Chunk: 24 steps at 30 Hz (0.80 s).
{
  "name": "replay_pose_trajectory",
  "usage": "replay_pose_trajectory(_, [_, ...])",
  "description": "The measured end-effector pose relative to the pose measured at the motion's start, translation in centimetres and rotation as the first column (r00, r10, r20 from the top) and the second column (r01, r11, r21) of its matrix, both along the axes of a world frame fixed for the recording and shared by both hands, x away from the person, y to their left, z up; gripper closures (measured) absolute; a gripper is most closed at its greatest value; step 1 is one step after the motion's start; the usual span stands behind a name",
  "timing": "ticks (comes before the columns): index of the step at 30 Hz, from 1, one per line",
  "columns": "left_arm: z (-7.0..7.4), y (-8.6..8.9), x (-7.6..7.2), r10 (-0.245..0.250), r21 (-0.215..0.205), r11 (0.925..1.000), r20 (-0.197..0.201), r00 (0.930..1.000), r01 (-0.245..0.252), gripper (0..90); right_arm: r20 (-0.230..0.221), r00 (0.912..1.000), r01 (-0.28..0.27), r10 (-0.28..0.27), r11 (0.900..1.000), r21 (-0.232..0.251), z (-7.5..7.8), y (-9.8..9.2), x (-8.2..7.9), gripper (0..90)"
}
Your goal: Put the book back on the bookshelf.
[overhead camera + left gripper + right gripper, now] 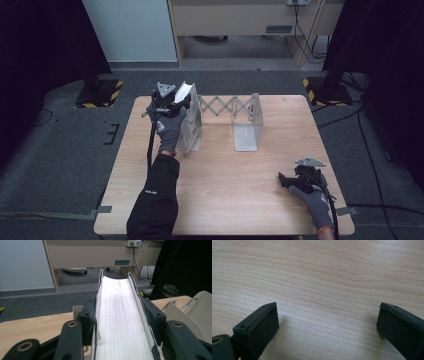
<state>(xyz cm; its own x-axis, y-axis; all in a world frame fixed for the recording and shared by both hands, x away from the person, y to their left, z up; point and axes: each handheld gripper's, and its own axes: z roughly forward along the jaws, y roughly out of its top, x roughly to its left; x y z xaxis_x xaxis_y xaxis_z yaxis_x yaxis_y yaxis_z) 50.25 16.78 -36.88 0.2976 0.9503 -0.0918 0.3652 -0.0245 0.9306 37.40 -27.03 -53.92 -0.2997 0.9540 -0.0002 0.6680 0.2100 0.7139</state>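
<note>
In the high view, the left gripper [176,104] is seen clamped on a white lined booklet with dark edges [183,92], bowed into a trough and held above the left bookend of the grey metal expanding book rack [248,125]. The rack's open slot lies to the right of the booklet, far from the right gripper [286,181] at the pale wooden table [230,200] near edge.

In the left gripper view, the booklet [120,315] is squeezed between both jaws, its long axis running straight ahead.

In the right gripper view, the 2 jaws are spread, empty, over the table [324,277].

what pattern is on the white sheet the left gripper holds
Thin parallel ruled lines on the curved white sheet, clearest in the left gripper view.
</note>
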Motion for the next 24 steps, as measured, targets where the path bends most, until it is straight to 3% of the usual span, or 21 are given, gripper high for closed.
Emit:
replay_pose_trajectory(12, [-1.7, -0.9, 0.9, 0.023, 0.011, 0.9997, -0.006, 0.9997, -0.023, 52.1, -0.001, 1.0, -0.002, 0.002, 1.0, 0.001, 0.0, 0.0, 0.0, 4.4])
replay_pose_trajectory(19, [-2.3, -1.7, 0.8, 0.028, 0.033, 0.9991, 0.013, 0.9995, -0.028, 51.5, -0.002, 1.0, -0.003, 0.003, 1.0, 0.002, 0.0, 0.0, 0.0, 4.3])
replay_pose_trajectory(24, [-2.5, -1.7, 0.3, 0.0, -0.008, 1.0, 0.033, 0.9995, 0.001, 46.5, -0.002, 1.0, -0.003, 0.003, 1.0, 0.001, 0.0, 0.0, 0.0, 4.3])
